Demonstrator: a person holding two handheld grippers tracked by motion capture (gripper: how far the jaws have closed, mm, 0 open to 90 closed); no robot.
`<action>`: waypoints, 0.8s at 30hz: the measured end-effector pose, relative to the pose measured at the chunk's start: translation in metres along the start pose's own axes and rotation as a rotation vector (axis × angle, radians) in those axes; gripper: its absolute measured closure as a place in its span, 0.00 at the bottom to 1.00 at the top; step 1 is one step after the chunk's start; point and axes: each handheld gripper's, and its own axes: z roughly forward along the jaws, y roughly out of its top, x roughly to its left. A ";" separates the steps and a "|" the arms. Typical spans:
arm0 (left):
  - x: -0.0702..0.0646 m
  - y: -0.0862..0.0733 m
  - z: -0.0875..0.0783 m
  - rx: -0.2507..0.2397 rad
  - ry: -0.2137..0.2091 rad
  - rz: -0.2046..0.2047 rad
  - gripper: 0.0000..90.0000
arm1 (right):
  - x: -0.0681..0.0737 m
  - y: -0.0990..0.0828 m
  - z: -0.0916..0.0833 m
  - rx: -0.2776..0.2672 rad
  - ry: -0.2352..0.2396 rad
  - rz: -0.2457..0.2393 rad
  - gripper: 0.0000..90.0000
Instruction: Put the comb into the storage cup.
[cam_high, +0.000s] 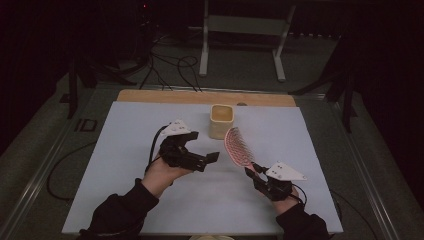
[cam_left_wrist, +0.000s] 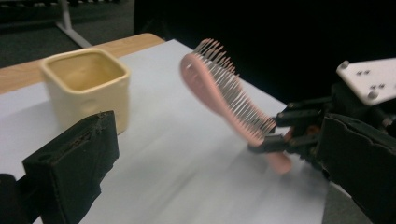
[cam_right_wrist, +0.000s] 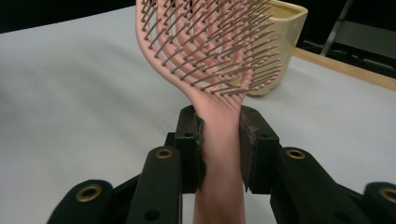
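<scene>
The right gripper (cam_right_wrist: 222, 135) pinches a pink hairbrush (cam_right_wrist: 210, 51) by its handle just before a yellow cup (cam_high: 221, 120), while the left gripper (cam_high: 202, 160), fingers spread and empty, hovers beside both.

Matt pink plastic hairbrush (cam_right_wrist: 205, 51), glossy cream ceramic cup (cam_left_wrist: 86, 86), wooden table edge (cam_high: 200, 97)

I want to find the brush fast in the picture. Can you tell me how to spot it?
Start at the big pale sheet covering the table. Near its far edge stands a small square cream cup, and the hairbrush is just right of it, its handle pinched in the right gripper. It is the one pink thing there, with rows of thin bristles.
</scene>
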 end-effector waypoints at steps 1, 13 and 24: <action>-0.002 0.001 0.004 0.002 -0.009 0.000 0.00 | 0.000 0.000 0.000 -0.001 -0.003 0.001 0.80; -0.009 0.013 0.040 0.042 -0.050 -0.112 0.01 | 0.001 -0.001 0.000 -0.001 -0.005 0.000 0.80; -0.004 0.015 0.063 0.060 -0.024 -0.247 0.13 | 0.001 -0.001 0.000 -0.001 0.000 -0.005 0.80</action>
